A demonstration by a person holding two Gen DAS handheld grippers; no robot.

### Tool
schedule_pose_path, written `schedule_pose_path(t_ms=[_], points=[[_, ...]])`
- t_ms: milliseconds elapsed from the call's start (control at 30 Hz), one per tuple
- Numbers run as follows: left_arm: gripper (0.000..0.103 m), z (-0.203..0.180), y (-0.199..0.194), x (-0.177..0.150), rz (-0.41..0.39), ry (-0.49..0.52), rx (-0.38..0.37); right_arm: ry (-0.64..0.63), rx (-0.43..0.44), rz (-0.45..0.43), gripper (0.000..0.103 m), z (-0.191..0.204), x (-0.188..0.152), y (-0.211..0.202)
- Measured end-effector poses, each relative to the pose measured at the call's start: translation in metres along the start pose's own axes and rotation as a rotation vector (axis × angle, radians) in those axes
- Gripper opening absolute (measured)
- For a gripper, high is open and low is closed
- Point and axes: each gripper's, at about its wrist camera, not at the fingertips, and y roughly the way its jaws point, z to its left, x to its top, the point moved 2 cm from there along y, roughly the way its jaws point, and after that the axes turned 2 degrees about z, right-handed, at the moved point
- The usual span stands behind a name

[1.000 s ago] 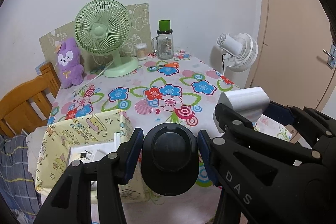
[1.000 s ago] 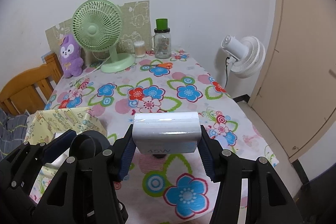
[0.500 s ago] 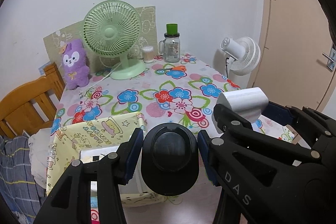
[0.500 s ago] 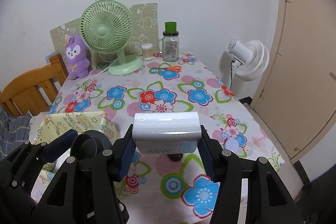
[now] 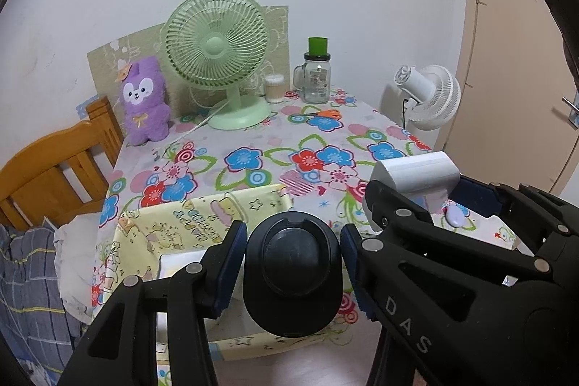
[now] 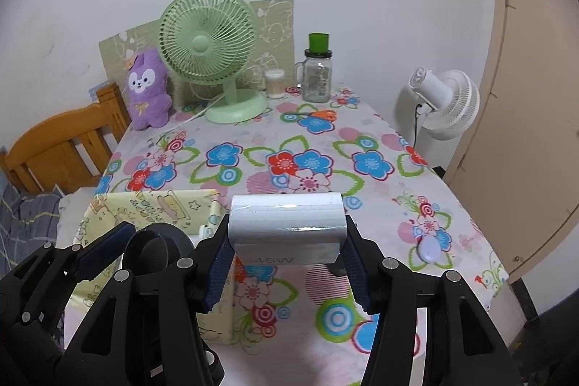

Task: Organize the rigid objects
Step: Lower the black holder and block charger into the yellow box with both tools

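Left wrist view: left gripper (image 5: 293, 272) clenched on black puck (image 5: 293, 272), right gripper (image 6: 287, 257) grasping white charger (image 6: 287, 230). Both have pulled back toward the bench's near edge, now above yellow box (image 5: 202, 216); drop-off likely next.

Domestic room: a flowered cloth is covering the worktop (image 6: 380, 132), a purple plush toy (image 6: 148, 93) and green desk fan (image 6: 210, 49) are standing far left, a wooden chair (image 6: 65, 143) is sitting alongside.

Black puck (image 5: 293, 272) between hand-held gripper (image 5: 294, 263) pads.
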Motion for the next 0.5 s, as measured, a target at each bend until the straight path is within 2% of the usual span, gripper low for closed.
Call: schedule_pose_path(t_ms=[500], points=[[0.055, 0.049, 0.007, -0.011, 0.025, -0.065, 0.035, -0.060, 0.052, 0.043, 0.059, 0.051, 0.001, 0.021]])
